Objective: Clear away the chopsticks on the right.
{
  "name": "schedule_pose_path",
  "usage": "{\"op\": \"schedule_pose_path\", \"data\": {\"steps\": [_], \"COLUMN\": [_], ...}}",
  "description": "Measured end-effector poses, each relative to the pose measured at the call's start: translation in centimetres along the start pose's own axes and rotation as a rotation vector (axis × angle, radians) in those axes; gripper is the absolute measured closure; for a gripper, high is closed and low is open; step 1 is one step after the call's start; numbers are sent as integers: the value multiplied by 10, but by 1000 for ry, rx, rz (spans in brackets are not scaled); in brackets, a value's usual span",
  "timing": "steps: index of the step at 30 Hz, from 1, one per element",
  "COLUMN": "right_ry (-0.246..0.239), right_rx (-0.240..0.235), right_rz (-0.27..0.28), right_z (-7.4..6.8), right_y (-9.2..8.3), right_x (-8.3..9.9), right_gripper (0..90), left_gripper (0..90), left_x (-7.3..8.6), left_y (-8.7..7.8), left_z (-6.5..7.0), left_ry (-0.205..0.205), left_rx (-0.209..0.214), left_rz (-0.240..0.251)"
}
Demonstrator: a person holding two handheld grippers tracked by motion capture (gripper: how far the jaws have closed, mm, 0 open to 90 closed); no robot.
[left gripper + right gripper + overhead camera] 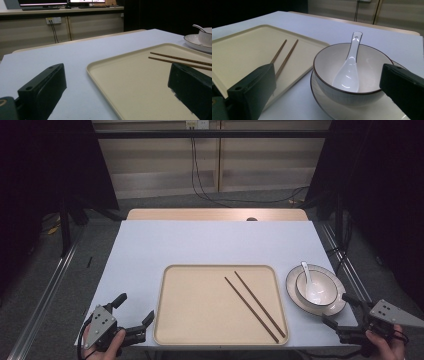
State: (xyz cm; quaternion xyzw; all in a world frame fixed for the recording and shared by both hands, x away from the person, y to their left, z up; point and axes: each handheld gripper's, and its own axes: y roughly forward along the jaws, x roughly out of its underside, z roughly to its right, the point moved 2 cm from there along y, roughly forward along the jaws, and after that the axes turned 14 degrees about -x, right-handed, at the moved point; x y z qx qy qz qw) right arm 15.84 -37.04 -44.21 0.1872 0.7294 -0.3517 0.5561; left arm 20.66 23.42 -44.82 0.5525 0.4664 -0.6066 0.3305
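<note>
Two claws wait at the near corners of the pale surface (150,240), and from where I stand nothing has been lifted yet. Biggest on that surface is the cream tray (185,320), lying flat at the near middle, bare except for a pair of brown chopsticks (255,306) that lie side by side on its right half, slanting from the middle toward the near right corner. Just beside the tray's right edge sits a white plate (292,290) with a dark rim, and on it stands a white bowl (325,294), upright and empty of food. A white spoon (306,274) leans inside the bowl, its handle resting against the far rim. The right claw (336,311) hovers low just near of the plate, jaws spread wide and empty; in the right gripper view they stand to either side of the bowl (325,62) without touching it, which suggests the bowl or its spoon (348,72) is the next thing to be taken. The left claw (134,309) hangs at the tray's near left corner, also wide open and holding nothing, one jaw over the tray edge. I judge the work barely begun: the grasp and any carrying remain.
</note>
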Motion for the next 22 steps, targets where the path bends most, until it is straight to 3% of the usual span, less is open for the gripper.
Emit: {"op": "schedule_pose_path", "data": {"steps": [5,9,11,16,22], "right_ry": [26,35,25,32,32], "right_rx": [4,48,67,36,44], "right_rz": [28,49,33,29,29], "right_z": [1,8,9,8,9], "right_y": [-5,-14,-14,-10,-9], "right_x": [8,14,16,17,17], "right_gripper": [0,0,0,0,4], "left_gripper": [11,9,9,9,8], "left_x": [0,0,0,0,1], "left_y": [0,0,0,1,3], "left_z": [-4,-5,-5,-7,-7], "left_ry": [19,16,20,10,15], "left_rx": [13,5,8,4,13], "left_rz": [18,16,17,15,6]}}
